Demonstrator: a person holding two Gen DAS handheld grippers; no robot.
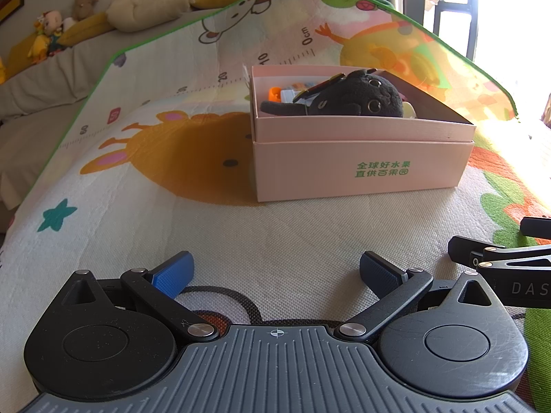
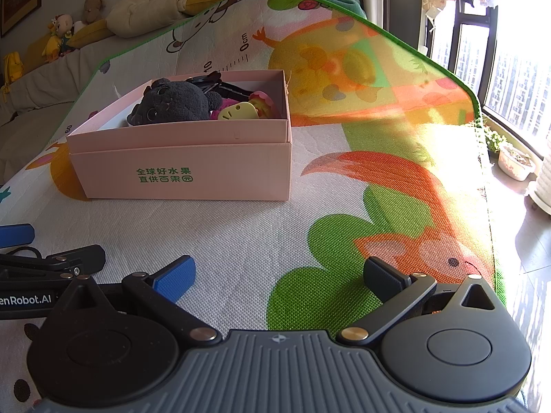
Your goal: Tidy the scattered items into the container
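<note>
- Left wrist view: the left tool (image 1: pixel 275 277) sat low over a cartoon-printed play mat (image 1: pixel 193 206), its two fingers spread wide and nothing between them. One blue pad (image 1: pixel 174 275) showed on the left finger.
- A thin black loop (image 1: pixel 237 304), perhaps a cord or hair tie, lay on the mat under that tool; whether the tool touched it could not be told.
- The pink box (image 1: pixel 358 168), the container, stood ahead and a little to the right, with green print on its near wall. A dark plush toy (image 1: pixel 358 98) lay inside it, on top of smaller bits, one of them orange.
- Part of the right tool (image 1: pixel 499 258) poked in at the right edge.
- Right wrist view: the right tool (image 2: pixel 279 277) also hovered low over the mat, fingers wide apart and empty.
- The pink box (image 2: pixel 186 172) stood ahead and to the left. The plush (image 2: pixel 172 101), a pale yellow piece (image 2: pixel 239 113), a pink item and black clips filled it.
- The left tool (image 2: pixel 51 261) appeared at the left edge, near the mat.
- No loose item showed on the mat in this view, so the tidying looked nearly done.
- If the black loop counted as clutter, a good pickup would likely mean backing the left tool off, lowering the fingers astride the cord, and closing gently before lifting over the near wall.
</note>
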